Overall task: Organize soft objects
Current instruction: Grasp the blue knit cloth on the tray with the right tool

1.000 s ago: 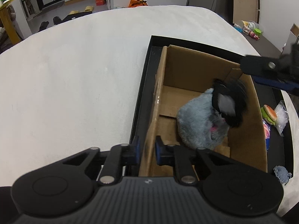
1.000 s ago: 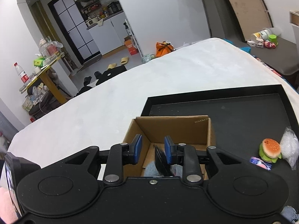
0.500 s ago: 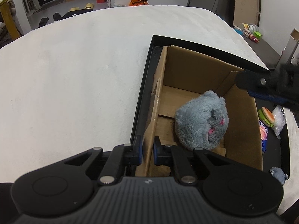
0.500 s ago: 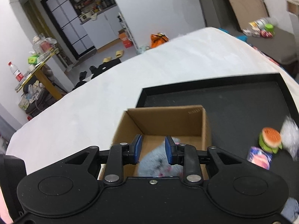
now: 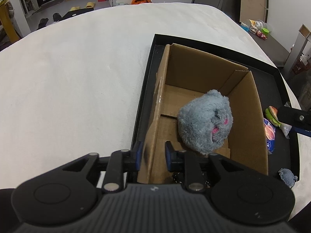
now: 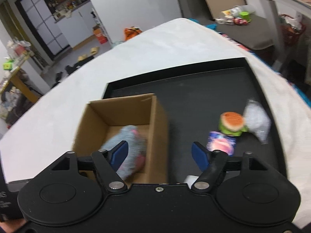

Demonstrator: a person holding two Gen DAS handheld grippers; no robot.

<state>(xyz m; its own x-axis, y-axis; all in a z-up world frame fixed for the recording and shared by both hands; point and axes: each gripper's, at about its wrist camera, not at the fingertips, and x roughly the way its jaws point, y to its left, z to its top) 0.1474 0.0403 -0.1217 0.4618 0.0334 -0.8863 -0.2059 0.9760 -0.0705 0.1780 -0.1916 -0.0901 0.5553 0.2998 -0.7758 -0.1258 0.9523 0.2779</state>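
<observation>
Straddling the box [image 5: 246, 120] wall with jaws that just parted off it, your left claw [image 5: 151, 153] has the plush [image 5: 204, 124] lying ahead inside, while your right claw [image 6: 159, 153], just opened wide and empty, hovers beside it.

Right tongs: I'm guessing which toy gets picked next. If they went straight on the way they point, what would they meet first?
Probably the bare tray floor just right of the box. The right tongs, their jaws just opened and holding nothing, aim between the box and the burger. The picture is blurred, so depth is uncertain.
</observation>
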